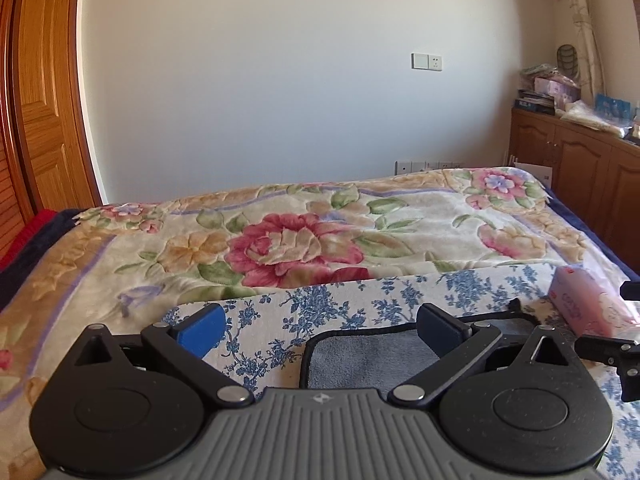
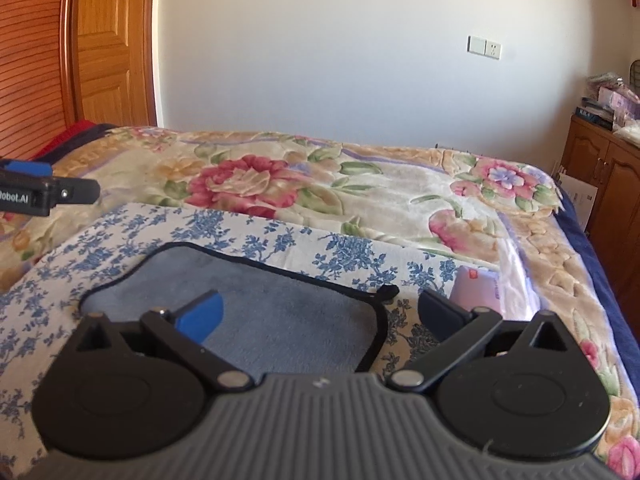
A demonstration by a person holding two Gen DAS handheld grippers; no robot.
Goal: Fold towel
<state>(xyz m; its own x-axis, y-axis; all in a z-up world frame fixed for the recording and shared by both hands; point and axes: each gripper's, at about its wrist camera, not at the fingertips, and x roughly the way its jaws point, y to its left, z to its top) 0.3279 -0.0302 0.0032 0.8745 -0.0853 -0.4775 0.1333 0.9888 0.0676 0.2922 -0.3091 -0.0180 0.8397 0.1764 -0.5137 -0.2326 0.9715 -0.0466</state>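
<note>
The towel (image 2: pixel 280 320) is a grey-blue plush rectangle with rounded corners, bound by a narrow black edging; a small black loop projects from its corner at centre right of the right wrist view. It lies flat in the lower centre of that frame, on a white cloth (image 2: pixel 132 236) printed with blue floral sprigs. In the left wrist view the towel (image 1: pixel 372 356) occupies the lower centre, partly hidden behind the gripper body.

The left gripper (image 1: pixel 320 330) has its fingers spread wide apart, nothing between them. One pad (image 1: pixel 202 334) is bright blue and blocky; the other is dark navy. The left pad sits over the printed cloth, the right over the towel edge.

The right gripper (image 2: pixel 320 316) is likewise spread wide and holds nothing; its blue pad (image 2: pixel 202 318) lies over the towel surface, the dark pad beyond the towel's right corner.

The printed cloth rests on a thick, embossed floral blanket (image 1: pixel 280 240) in cream, pink and green. A pink rectangular packet (image 1: pixel 588 304) lies at the right edge of the left wrist frame. A wooden panelled door (image 2: pixel 108 40) fills the upper left, and a wooden cabinet (image 1: pixel 580 168) stands at the right
</note>
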